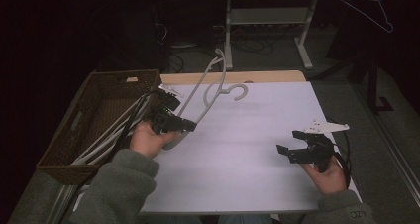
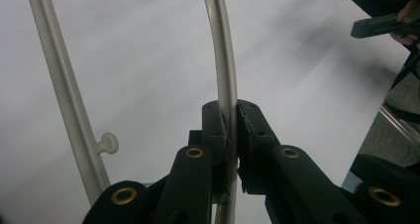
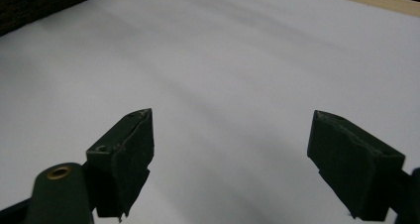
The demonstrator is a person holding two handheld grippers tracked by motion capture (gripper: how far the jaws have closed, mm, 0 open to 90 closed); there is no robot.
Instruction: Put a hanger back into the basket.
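White plastic hanger [image 1: 210, 87]: clamped in my left gripper [image 1: 173, 123], raised above the white table [image 1: 257, 135]. Wicker basket [image 1: 99, 110]: beside my left hand, more hangers inside. My right gripper [image 1: 293, 147]: jaws apart, holding nothing.

White table [image 1: 257, 135], wicker basket [image 1: 106, 87] at its left edge

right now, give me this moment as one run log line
left claw: shut on white hanger | hanger: lifted off table beside wicker basket | right claw: open, holding nothing, over table
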